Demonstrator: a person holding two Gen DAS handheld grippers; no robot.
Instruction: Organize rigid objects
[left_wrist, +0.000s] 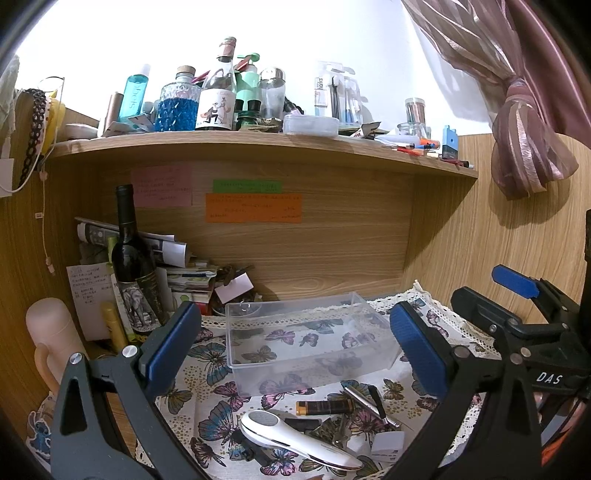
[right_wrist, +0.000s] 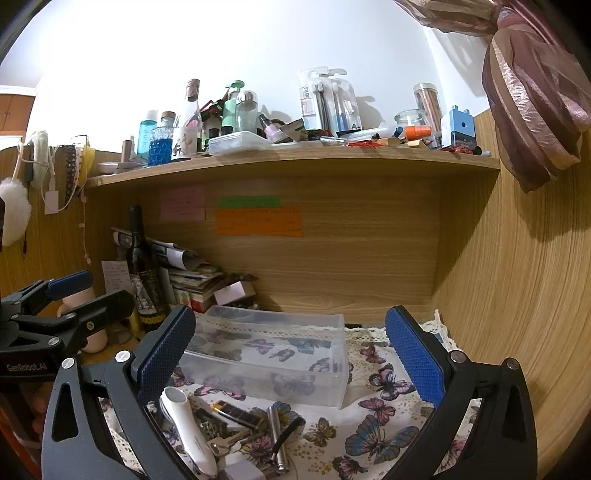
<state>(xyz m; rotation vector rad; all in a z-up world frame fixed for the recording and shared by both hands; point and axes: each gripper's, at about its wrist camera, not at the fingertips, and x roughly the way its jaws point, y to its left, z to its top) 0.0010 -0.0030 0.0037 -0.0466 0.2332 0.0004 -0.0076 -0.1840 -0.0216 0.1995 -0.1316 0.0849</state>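
Nothing is picked yet, so this looks like the opening step. The left hand-held gripper (left_wrist: 295, 354) and right hand-held gripper (right_wrist: 291, 365) both hang spread and empty over the surface. The clear plastic box (left_wrist: 303, 336) sits empty mid-surface; a white handheld device (left_wrist: 291, 439), dark tube (left_wrist: 323, 407), metal pen (right_wrist: 275, 435) and keys (right_wrist: 221, 443) lie jumbled along the near edge. Next probably means pinching one and dropping it in the box.

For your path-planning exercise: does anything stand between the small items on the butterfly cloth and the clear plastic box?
Nothing visible does. The white handheld device, the brown tube and the metal pen lie just in front of the clear box, whose top is open.
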